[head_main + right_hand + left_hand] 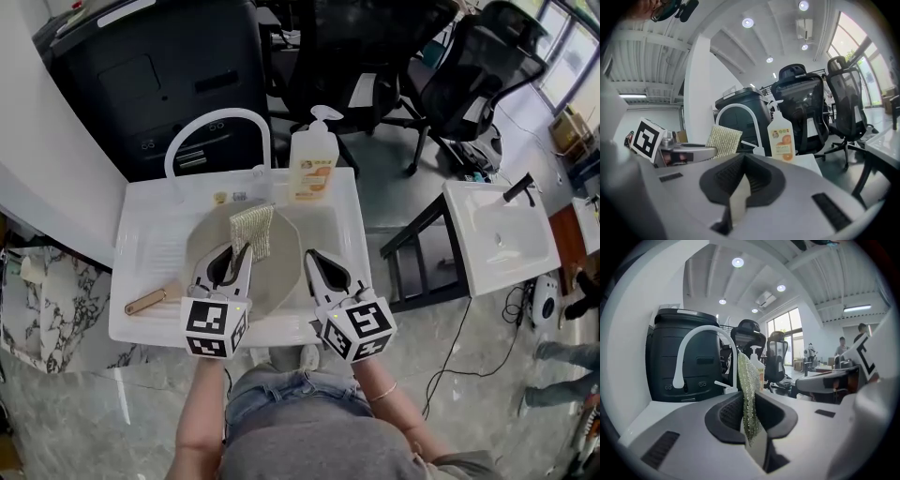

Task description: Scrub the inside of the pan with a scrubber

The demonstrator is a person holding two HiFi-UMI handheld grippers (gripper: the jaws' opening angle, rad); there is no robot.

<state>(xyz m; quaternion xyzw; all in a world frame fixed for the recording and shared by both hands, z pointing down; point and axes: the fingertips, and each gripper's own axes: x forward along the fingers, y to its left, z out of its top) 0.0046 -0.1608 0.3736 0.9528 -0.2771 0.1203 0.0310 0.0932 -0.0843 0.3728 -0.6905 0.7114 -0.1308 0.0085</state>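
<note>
A round grey pan (281, 281) lies in the white sink (150, 239), its wooden handle (150, 301) pointing left. My left gripper (240, 249) hovers over the pan's near left part, shut on a yellow-green mesh scrubber (251, 228) that stands up past its tips. In the left gripper view the scrubber (749, 394) is pinched edge-on between the jaws of that gripper (750, 422). My right gripper (311, 255) is shut with nothing in it, just right of the pan's edge. In the right gripper view the right gripper (743, 187) is empty, with the scrubber (723, 140) to its left.
A white arched faucet (217, 127) and an orange-label soap bottle (313, 161) stand at the sink's back rim. Black office chairs (469, 66) and a dark cabinet (159, 75) are behind. A second white basin (497, 234) sits to the right.
</note>
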